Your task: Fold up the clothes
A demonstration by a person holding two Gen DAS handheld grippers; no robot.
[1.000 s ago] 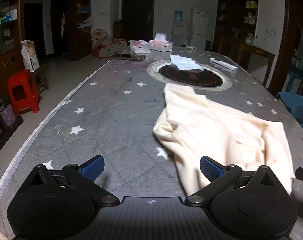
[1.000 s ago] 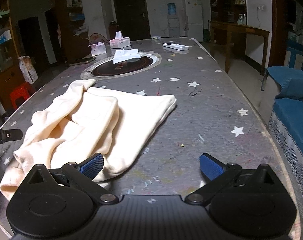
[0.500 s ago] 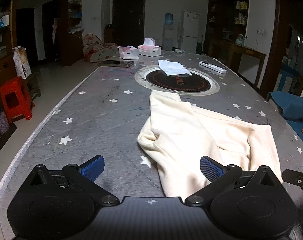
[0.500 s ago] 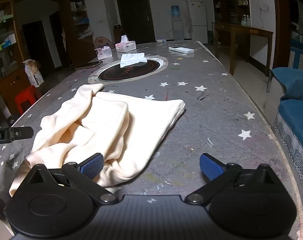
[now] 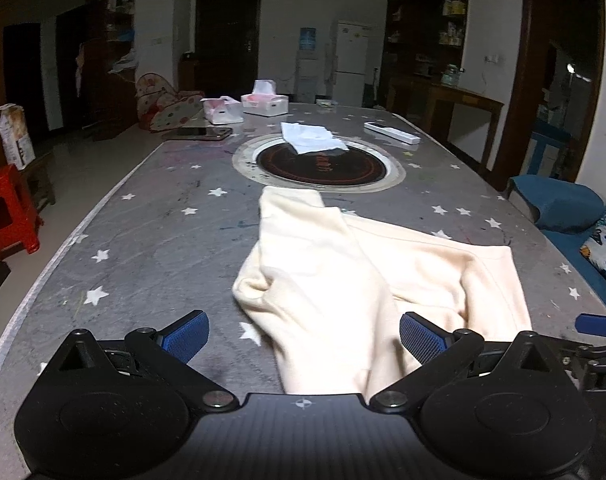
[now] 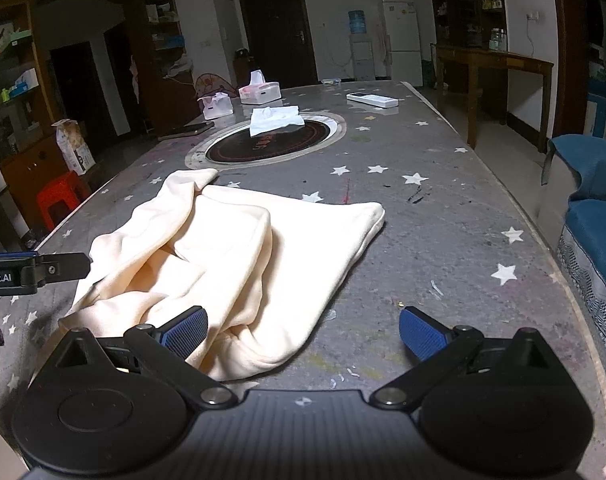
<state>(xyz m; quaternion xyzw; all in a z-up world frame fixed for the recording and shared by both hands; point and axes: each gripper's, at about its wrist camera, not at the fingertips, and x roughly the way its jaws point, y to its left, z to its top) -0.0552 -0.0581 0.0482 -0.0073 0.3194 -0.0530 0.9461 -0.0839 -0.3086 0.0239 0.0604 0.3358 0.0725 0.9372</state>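
Note:
A cream garment [image 5: 343, 280] lies crumpled on the grey star-patterned table [image 5: 163, 220], one long part stretching toward the round hotplate. My left gripper [image 5: 303, 338] hovers open over its near edge, the cloth running between and under the blue pads without being pinched. In the right wrist view the same garment [image 6: 243, 256] fills the left half of the table [image 6: 443, 240]. My right gripper [image 6: 303, 330] stands open above its near right corner, its left pad [image 6: 187, 330] over the cloth. Each gripper shows at the edge of the other's view.
A round built-in hotplate [image 5: 321, 164] with a white cloth [image 5: 313, 138] on it sits mid-table. Beyond it are tissue boxes [image 5: 265, 102], a phone [image 5: 201, 133] and a white remote [image 5: 391, 133]. A red stool [image 5: 9, 212] stands left, a blue sofa [image 6: 595, 216] right.
Both grippers have drawn back and risen a little, so the garment sits farther ahead and more centred in the left view. The garment itself has not moved. Both stay open.

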